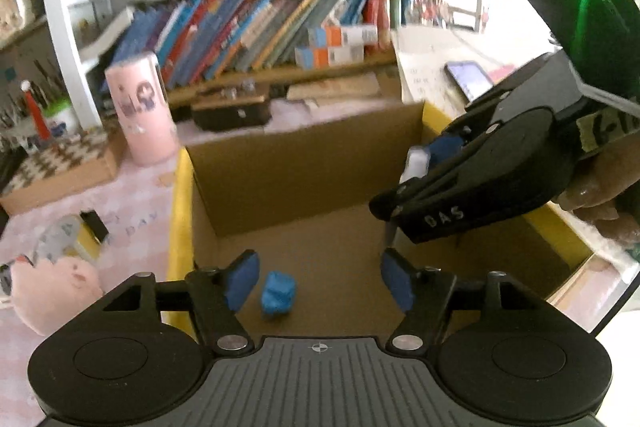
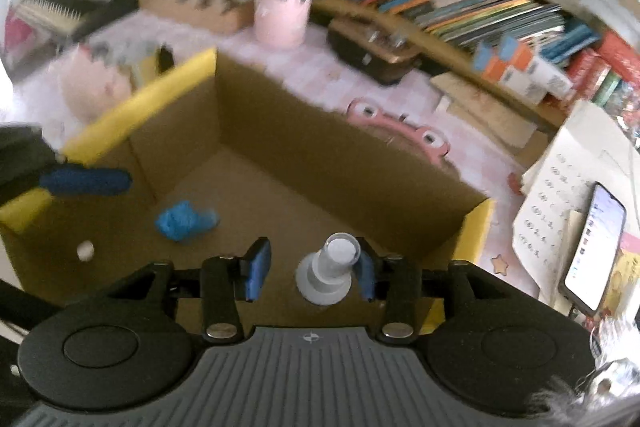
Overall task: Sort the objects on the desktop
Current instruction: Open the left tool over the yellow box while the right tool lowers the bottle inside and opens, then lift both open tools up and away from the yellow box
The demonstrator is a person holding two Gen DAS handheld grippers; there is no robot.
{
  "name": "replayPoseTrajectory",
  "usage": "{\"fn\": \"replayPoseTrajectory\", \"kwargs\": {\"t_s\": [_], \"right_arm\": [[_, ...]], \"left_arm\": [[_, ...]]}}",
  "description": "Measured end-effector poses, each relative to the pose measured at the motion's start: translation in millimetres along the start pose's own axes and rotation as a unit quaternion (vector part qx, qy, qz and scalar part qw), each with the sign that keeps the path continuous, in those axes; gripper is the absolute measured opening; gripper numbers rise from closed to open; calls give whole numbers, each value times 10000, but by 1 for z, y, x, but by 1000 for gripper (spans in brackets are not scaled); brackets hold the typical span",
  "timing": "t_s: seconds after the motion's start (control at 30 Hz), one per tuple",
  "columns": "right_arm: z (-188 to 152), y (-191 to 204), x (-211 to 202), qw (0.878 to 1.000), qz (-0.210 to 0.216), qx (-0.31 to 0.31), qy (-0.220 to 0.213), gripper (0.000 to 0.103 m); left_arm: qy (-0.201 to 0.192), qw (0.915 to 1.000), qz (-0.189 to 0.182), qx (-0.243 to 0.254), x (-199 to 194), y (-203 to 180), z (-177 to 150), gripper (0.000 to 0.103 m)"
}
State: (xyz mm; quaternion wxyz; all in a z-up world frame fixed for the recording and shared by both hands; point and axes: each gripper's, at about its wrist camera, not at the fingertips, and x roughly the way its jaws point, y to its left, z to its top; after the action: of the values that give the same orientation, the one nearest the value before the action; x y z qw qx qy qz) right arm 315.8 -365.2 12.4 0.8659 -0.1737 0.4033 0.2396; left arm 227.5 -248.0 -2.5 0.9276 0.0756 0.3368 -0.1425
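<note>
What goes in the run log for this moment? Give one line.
left gripper: open, empty | right gripper: open, white piece beside right pad | blue lump in cardboard box

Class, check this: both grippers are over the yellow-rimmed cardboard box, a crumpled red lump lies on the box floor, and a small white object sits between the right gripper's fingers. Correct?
One detail is wrong: the crumpled lump on the floor of the cardboard box is blue, not red, as both wrist views show. The rest stands: the left gripper and right gripper are over the box, and the small white object sits between the right gripper's fingers.
</note>
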Motion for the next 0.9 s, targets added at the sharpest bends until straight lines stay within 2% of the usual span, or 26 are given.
{"fn": "replayPoseTrajectory", "kwargs": {"t_s": [0.17, 0.33, 0.43, 0.73, 0.9], "right_arm": [[-1, -1, -32, 9977, -129, 400, -525, 44], [-11, 3, -61, 9917, -295, 769, -987, 50], [-20, 9, -76, 9872, -477, 960, -1184, 53], [-52, 35, -113, 9708, -1114, 1524, -1478, 58], [-72, 53, -126, 9580, -1466, 1954, -1500, 59]], "left_arm": [[-317, 9992, 136, -197, -20, 7, 4, 72], [-662, 9967, 285, -379, -46, 16, 1, 87], [-851, 9948, 369, -420, -60, 20, -2, 91], [-1126, 9927, 373, -203, -90, 29, -20, 94], [-1055, 9939, 266, -162, -100, 39, -39, 95]]}}
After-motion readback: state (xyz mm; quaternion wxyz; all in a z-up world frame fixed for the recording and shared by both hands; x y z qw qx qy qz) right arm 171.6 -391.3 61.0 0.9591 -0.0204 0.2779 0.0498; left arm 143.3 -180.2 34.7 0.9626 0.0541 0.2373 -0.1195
